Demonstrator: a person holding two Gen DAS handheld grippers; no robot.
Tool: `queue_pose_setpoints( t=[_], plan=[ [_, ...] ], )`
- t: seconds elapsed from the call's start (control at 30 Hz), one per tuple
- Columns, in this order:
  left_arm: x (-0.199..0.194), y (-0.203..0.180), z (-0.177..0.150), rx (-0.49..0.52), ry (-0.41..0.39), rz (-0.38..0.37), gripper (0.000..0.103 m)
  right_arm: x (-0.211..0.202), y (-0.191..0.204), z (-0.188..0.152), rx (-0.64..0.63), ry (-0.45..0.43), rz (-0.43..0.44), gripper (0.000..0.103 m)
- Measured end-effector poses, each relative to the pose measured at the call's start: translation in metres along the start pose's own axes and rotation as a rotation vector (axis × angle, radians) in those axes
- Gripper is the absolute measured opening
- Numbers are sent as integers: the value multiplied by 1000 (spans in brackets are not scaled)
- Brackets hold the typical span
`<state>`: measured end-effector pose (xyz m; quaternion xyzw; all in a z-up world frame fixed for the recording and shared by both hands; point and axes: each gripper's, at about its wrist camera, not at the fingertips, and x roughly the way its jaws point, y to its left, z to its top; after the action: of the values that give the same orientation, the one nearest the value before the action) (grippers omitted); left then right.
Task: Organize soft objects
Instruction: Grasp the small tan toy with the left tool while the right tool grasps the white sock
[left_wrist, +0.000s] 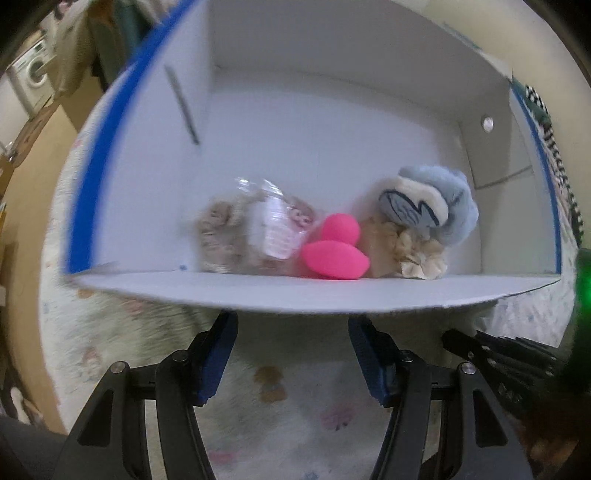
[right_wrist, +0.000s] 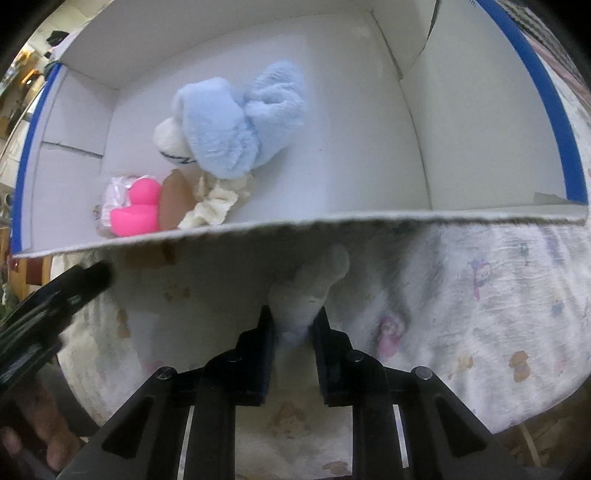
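A white cardboard box (left_wrist: 332, 291) with blue edges holds soft things: a beige fluffy item in clear wrap (left_wrist: 251, 229), two pink sponges (left_wrist: 334, 251), a cream scrunchie (left_wrist: 417, 254) and a light blue plush toy (left_wrist: 436, 206). In the right wrist view the box (right_wrist: 461, 147) shows the blue plush (right_wrist: 236, 125), the pink sponges (right_wrist: 138, 212), a brown sponge (right_wrist: 175, 201) and the scrunchie (right_wrist: 214, 206). My left gripper (left_wrist: 291, 325) is open and empty just before the box's front wall. My right gripper (right_wrist: 293, 317) is shut on a pale fluffy toy (right_wrist: 310, 288) below the box's front edge.
The box stands on a white blanket with small cartoon prints (right_wrist: 498, 302). The left gripper's body (right_wrist: 48, 306) shows at the left of the right wrist view. A washing machine (left_wrist: 33, 74) stands far left in the background.
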<state>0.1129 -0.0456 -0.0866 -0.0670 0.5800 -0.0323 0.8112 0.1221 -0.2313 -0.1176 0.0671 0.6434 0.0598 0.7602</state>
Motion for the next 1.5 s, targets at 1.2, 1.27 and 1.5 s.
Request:
queue_pose_setpoints(
  t=[1.2,1.27,1.5],
  plan=[
    [25,-14,1,22,10,-20,7,-7,13,-10,-49,-23,63,22],
    [18,-6,1,10,6,-13,7,-8,17,-13,-62,-24,78,22],
    [-15,29,-21,10,-34,15,7,-17,31,-22,-106,-27,117,22]
  ],
)
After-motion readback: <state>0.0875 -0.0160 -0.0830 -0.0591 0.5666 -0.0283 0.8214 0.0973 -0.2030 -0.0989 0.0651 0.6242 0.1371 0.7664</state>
